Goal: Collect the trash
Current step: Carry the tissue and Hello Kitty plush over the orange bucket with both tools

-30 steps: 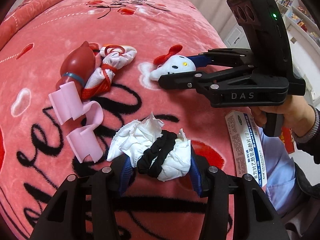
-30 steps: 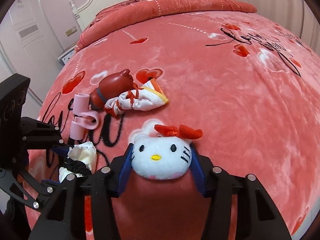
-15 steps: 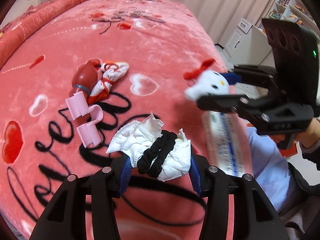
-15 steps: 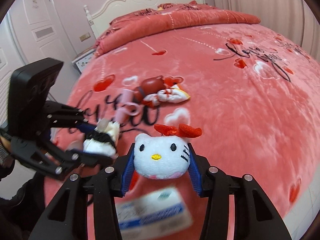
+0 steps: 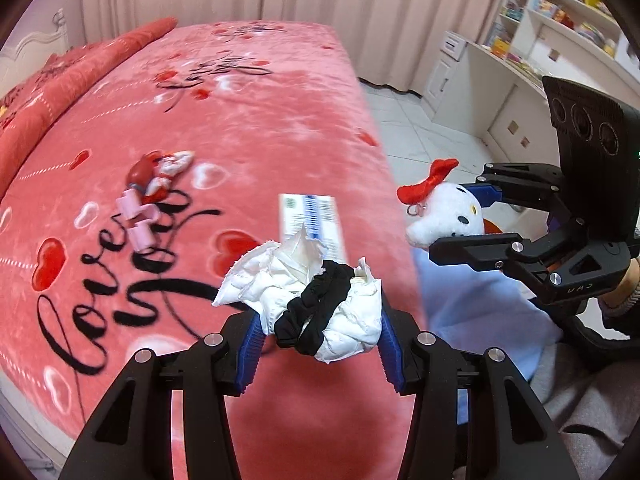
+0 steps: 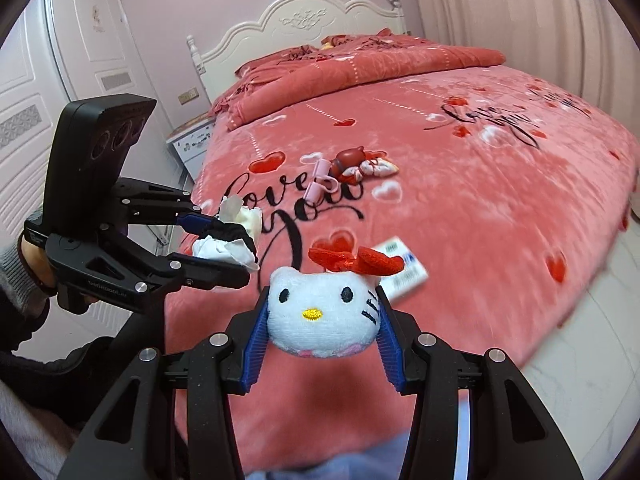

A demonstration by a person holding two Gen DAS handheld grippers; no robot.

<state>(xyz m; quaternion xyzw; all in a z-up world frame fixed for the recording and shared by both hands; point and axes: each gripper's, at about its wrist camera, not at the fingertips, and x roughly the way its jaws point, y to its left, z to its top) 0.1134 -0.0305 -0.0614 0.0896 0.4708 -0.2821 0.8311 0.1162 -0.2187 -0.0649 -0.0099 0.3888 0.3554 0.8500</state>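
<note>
Left wrist view: your left gripper (image 5: 320, 344) pinches a crumpled white tissue wad (image 5: 304, 280) wrapped with a black scrunchie (image 5: 312, 312), both blue pads pressed against it, raised above the near edge of the pink bedspread (image 5: 240, 120). Just behind the wad lies a blue-and-white medicine box (image 5: 316, 220), blurred. Your right gripper (image 6: 322, 344) clamps a white plush cat head (image 6: 324, 312) with a red bow (image 6: 348, 260), held off the bed's side. Farther up the bedspread sit pink hair rollers (image 5: 138, 220), touching a brown figurine (image 5: 140, 170) and a red-and-white cloth bundle (image 5: 172, 166).
</note>
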